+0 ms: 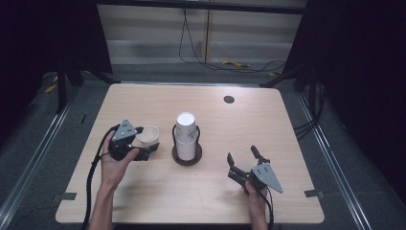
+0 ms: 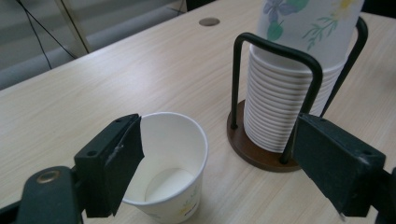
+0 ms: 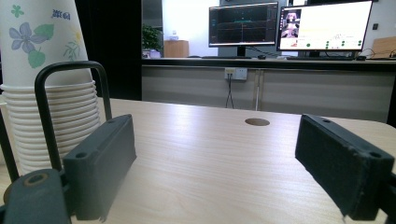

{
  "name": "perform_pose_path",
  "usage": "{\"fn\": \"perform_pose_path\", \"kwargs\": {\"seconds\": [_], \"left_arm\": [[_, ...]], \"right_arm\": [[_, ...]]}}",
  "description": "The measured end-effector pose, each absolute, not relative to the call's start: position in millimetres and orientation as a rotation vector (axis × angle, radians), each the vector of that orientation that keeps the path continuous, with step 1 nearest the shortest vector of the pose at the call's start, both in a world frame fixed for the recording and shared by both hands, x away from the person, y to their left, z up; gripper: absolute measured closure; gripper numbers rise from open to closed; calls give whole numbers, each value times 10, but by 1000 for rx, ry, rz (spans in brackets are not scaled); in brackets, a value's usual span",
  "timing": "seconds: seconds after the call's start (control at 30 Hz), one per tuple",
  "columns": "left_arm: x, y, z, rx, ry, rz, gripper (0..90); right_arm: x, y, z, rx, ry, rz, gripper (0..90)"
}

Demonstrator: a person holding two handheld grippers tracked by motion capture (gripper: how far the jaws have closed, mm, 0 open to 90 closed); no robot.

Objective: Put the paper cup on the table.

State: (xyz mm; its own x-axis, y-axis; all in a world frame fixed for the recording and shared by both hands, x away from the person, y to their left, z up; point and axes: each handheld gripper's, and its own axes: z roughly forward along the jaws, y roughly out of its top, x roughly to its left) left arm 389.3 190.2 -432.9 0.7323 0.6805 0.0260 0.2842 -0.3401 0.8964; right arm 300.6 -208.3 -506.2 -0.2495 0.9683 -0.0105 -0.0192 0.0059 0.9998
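We hold our left gripper (image 1: 145, 143) around a single paper cup (image 1: 148, 135).

The cup stands upright near the worktop's (image 1: 268, 124) middle, left of the cup stack (image 1: 186, 134). Our left fingers (image 2: 119, 158) are released, spread beside it. Our right gripper (image 1: 243, 160) is released too, near the front edge.

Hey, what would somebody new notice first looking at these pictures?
Probably the tall stack of flowered paper cups in its black wire holder, upside down at the middle of the wooden table. Just left of it, a single cup stands upright between the open jaws of the left gripper. The right gripper sits open and holds nothing, nearer the right edge.
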Motion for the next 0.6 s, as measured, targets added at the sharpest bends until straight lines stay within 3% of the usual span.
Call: {"fn": "perform_pose_path", "kwargs": {"seconds": [0.2,0.6], "left_arm": [[3724,1893,-4389,1834,728,561,163],[3474,1786,-4596,1760,719,551,162]], "right_arm": [[3005,-2081,-5062,1058,1383,1395,118],[3006,-2082,-5062,1059,1385,1394,121]]}}
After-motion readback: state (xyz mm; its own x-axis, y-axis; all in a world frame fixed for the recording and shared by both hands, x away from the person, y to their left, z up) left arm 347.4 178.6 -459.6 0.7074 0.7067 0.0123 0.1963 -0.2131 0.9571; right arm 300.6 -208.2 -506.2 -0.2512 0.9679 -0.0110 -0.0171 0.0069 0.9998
